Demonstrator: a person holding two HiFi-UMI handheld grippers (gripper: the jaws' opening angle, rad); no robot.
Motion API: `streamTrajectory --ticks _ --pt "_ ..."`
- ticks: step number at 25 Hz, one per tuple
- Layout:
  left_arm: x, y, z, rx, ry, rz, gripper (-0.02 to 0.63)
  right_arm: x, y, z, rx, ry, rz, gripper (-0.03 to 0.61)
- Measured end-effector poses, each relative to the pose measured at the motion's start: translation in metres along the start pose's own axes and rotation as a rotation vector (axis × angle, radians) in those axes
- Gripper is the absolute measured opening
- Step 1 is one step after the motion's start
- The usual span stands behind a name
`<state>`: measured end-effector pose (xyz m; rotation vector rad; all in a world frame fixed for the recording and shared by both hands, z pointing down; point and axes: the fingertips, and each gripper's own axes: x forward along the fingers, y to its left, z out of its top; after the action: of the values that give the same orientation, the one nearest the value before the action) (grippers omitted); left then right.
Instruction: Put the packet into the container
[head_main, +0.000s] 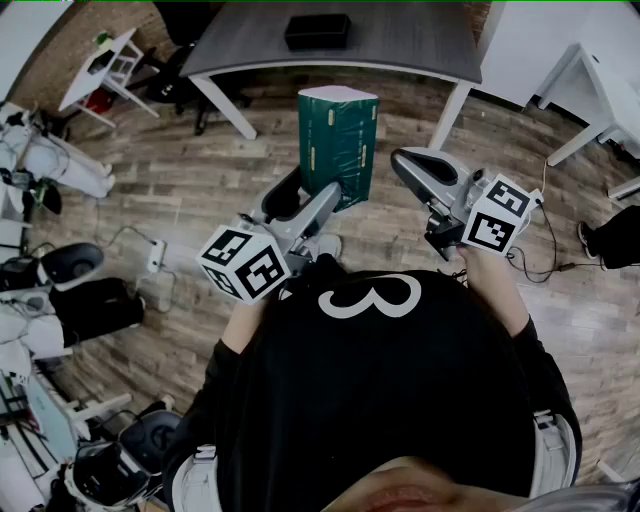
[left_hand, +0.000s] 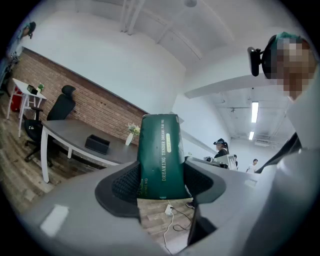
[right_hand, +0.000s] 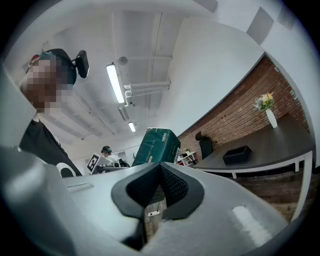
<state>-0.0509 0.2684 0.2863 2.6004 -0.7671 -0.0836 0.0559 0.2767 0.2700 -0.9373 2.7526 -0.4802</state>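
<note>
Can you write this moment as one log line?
left gripper: shut on tall dark-green plastic packet | right gripper: shut, empty | black box container: on grey desk, packet not in

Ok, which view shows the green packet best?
The left gripper view: the green packet fills the centre, upright between the left gripper's jaws, its print legible. The head view shows it from above. The right gripper view catches only its upper part above the right gripper's jaws.
</note>
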Motion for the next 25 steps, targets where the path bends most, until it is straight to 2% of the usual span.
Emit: streamTrajectory --ticks 6,12,16,25 --pt "0.000 -0.002 0.005 0.019 0.013 0.010 0.290 0.001 0.000 0.001 -0.007 0.000 0.004 0.002" --pt "0.004 0.006 0.003 0.019 0.004 0.005 0.287 0.006 -0.002 0.001 -0.055 0.009 -0.002 0.002" --pt "0.009 0.012 -0.004 0.014 0.015 0.002 0.285 0.007 -0.013 -0.006 -0.043 0.001 -0.016 0.002" --pt "0.039 0.083 0.026 -0.053 0.077 -0.009 0.285 0.067 -0.069 0.002 0.052 0.027 -0.077 0.002"
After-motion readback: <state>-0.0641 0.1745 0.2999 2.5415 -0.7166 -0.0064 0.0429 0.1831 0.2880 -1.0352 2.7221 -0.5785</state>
